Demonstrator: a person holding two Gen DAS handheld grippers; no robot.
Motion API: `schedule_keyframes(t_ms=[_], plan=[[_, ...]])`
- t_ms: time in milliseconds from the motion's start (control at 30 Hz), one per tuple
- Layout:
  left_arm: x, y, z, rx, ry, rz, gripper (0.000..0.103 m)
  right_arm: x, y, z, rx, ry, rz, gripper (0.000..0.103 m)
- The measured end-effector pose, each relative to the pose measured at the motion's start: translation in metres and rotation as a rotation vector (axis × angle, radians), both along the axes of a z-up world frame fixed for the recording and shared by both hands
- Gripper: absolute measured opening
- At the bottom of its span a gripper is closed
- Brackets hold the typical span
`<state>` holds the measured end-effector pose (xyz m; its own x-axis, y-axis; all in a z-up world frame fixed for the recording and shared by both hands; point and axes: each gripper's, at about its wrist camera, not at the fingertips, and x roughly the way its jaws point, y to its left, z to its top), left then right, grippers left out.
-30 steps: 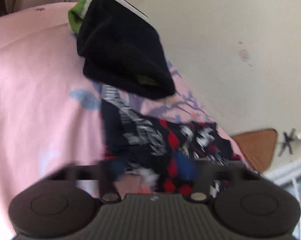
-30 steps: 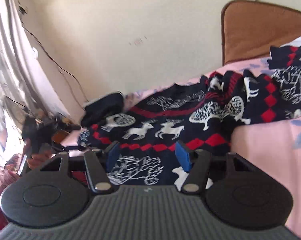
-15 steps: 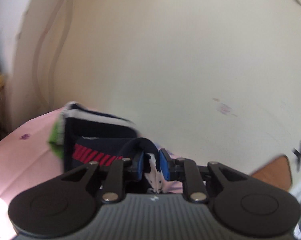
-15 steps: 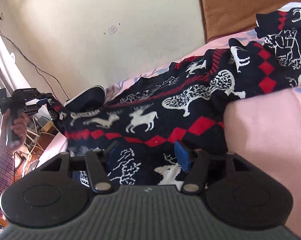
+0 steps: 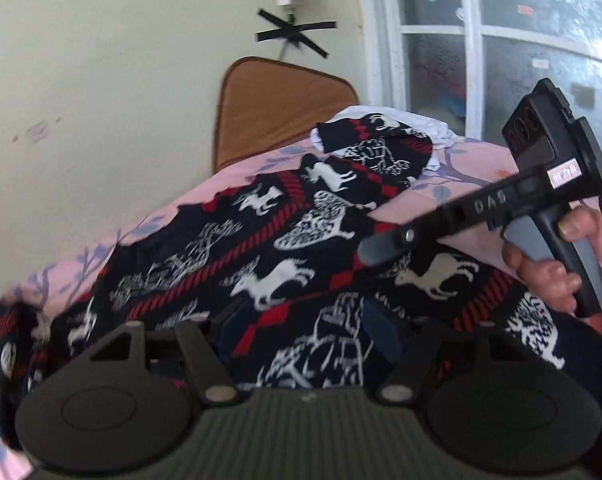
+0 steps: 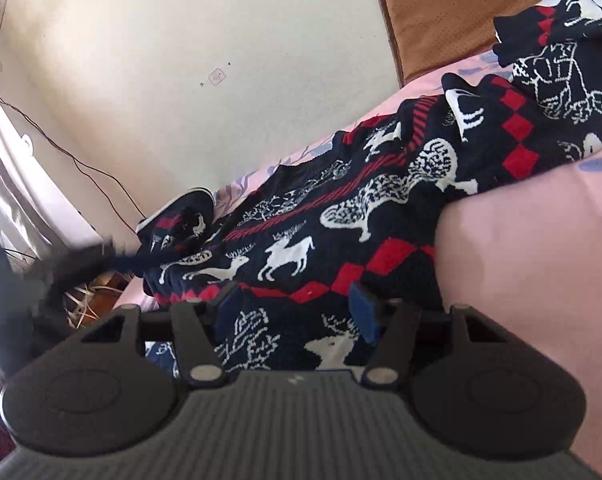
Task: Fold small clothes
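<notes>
Knitwear covers most of the bed: a dark sweater (image 5: 285, 256) with white reindeer and red diamonds lies spread over the pink bedsheet (image 6: 513, 248), rumpled and not yet folded, its far end bunched up near a brown cushion (image 5: 277, 108) by the wall. Both tools sit low over the near hem. The left tongs (image 5: 307, 334) stand apart with cloth showing between the blue pads and nothing pinched; the right tongs (image 6: 297, 312) likewise stand apart over the hem, gripping nothing. From the left camera the right tool shows as a black handle in the person's hand (image 5: 557, 256), angled down at the knit. To do this well, I'd say each pair should close on one layer only, at matching spots along the hem, then lift together so the fabric carries over evenly. Thick knit bunches easily, so a shallow bite may slip.
</notes>
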<state>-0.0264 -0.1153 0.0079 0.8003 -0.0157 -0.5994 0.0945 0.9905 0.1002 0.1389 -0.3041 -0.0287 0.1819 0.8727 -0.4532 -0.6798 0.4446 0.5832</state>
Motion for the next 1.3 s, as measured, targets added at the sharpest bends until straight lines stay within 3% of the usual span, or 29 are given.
schedule_keyframes(t_ms=[133, 267, 333, 400, 500, 567, 633, 700, 767, 800, 900, 1000, 1100, 1167, 1200, 1300], plan=[[-0.061, 0.066, -0.003, -0.164, -0.036, 0.291, 0.068, 0.003, 0.060, 0.039, -0.037, -0.169, 0.167, 0.063], [-0.091, 0.108, -0.023, -0.346, -0.061, 0.505, 0.065, -0.019, 0.176, 0.073, -0.099, -0.410, 0.391, 0.063], [-0.094, 0.108, -0.029, -0.387, -0.095, 0.512, 0.065, -0.047, 0.241, 0.078, -0.162, -0.599, 0.536, 0.062], [-0.097, 0.100, -0.035, -0.377, -0.127, 0.487, 0.066, -0.084, 0.300, 0.071, -0.251, -0.788, 0.677, 0.062], [-0.095, 0.091, -0.039, -0.326, -0.122, 0.468, 0.064, -0.140, 0.341, 0.043, -0.340, -1.141, 0.912, 0.062], [-0.099, 0.087, -0.037, -0.318, -0.157, 0.427, 0.065, -0.162, 0.357, 0.016, -0.420, -1.372, 0.998, 0.061], [-0.102, 0.086, -0.036, -0.321, -0.180, 0.385, 0.065, -0.169, 0.374, -0.010, -0.501, -1.538, 1.066, 0.060], [-0.105, 0.086, -0.036, -0.329, -0.205, 0.355, 0.065, -0.172, 0.392, -0.026, -0.526, -1.618, 1.070, 0.059], [-0.108, 0.088, -0.036, -0.347, -0.222, 0.347, 0.065, -0.173, 0.408, -0.023, -0.509, -1.534, 1.062, 0.029], [-0.109, 0.090, -0.035, -0.358, -0.227, 0.349, 0.065, -0.174, 0.414, -0.014, -0.485, -1.465, 1.033, 0.009], [-0.113, 0.096, -0.035, -0.402, -0.242, 0.353, 0.065, -0.164, 0.422, 0.048, -0.300, -1.212, 0.875, 0.008], [-0.118, 0.105, -0.035, -0.462, -0.261, 0.348, 0.066, -0.104, 0.409, 0.134, -0.119, -0.906, 0.611, 0.009], [-0.125, 0.119, -0.030, -0.529, -0.285, 0.340, 0.067, -0.030, 0.356, 0.187, -0.022, -0.718, 0.353, 0.009], [-0.131, 0.136, -0.018, -0.547, -0.322, 0.373, 0.071, 0.016, 0.310, 0.196, -0.016, -0.596, 0.225, 0.009], [-0.132, 0.147, -0.012, -0.565, -0.339, 0.401, 0.080, 0.033, 0.285, 0.193, -0.026, -0.560, 0.173, 0.009], [-0.114, 0.194, 0.005, -0.659, -0.313, 0.519, 0.085, 0.070, 0.218, 0.163, -0.069, -0.445, 0.057, 0.009]])
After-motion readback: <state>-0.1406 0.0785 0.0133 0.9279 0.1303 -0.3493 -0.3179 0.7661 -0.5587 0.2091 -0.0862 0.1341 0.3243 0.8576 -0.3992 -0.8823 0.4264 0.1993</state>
